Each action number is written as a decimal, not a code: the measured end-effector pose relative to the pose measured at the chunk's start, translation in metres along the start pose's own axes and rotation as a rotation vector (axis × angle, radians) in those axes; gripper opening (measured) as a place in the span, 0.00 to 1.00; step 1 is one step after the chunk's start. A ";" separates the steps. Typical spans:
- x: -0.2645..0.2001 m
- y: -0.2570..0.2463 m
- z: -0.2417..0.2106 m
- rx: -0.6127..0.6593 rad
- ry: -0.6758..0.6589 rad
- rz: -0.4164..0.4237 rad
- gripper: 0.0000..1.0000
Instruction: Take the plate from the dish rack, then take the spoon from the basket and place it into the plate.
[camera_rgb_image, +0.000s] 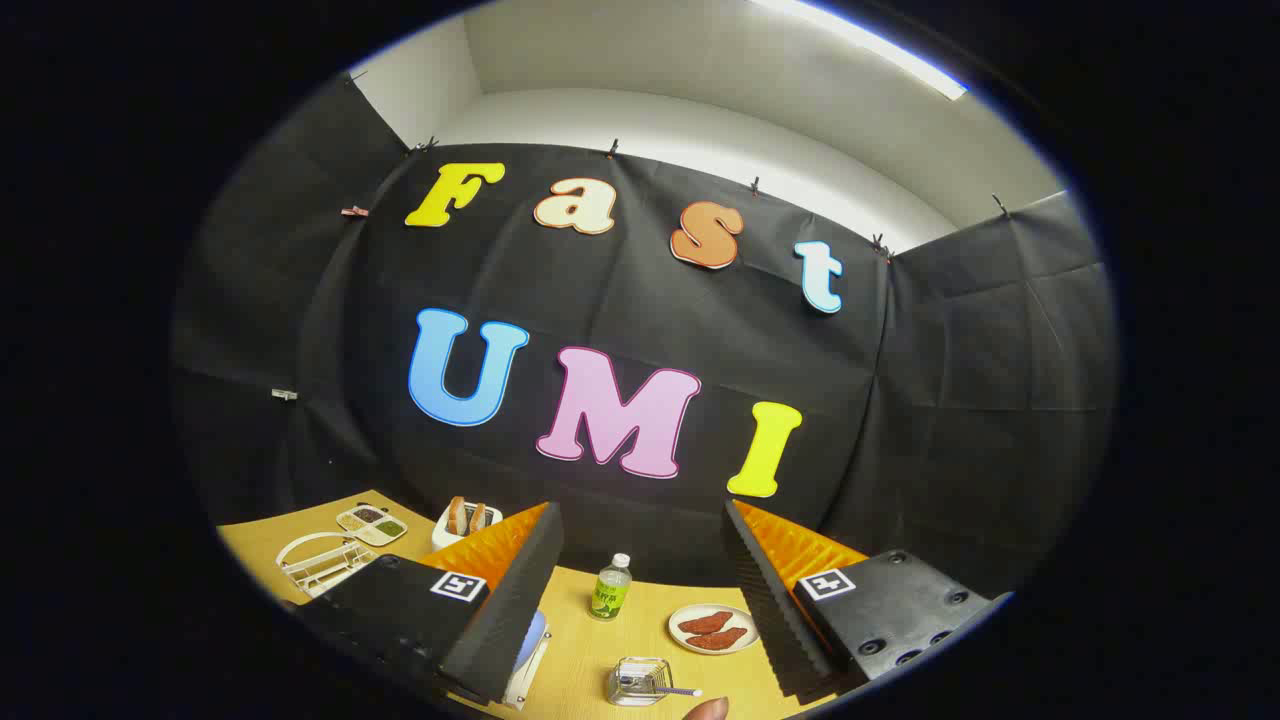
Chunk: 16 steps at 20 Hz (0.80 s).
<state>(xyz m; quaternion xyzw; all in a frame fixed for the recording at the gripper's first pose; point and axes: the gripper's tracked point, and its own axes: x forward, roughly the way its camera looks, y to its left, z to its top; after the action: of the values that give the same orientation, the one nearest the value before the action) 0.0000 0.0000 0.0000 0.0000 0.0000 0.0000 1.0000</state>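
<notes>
Spoon waiting in its basket

Down between the wide-spread, empty fingers of the gripper (640, 600), the spoon (668, 689) lies in a small wire basket (638, 680). Just beyond, a plate (712, 629) holds two reddish pieces beside a bottle (610, 587).

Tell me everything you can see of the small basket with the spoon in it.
The basket is small, squarish and looks like shiny wire or clear material. It stands upright on the wooden table, between and just ahead of the open gripper fingers. A spoon lies in it, handle sticking out over one side. A plate of reddish food and a green bottle stand beyond it, apart. A fingertip is close beside it.
</notes>
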 end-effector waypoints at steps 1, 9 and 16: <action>0.000 0.001 -0.001 0.003 0.003 0.003 0.97; 0.004 0.006 -0.005 0.017 0.018 0.016 0.97; 0.004 0.010 -0.009 0.015 0.027 0.037 0.97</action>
<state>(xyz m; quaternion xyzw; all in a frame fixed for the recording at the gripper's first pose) 0.0035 0.0097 -0.0091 0.0074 0.0135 0.0183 0.9997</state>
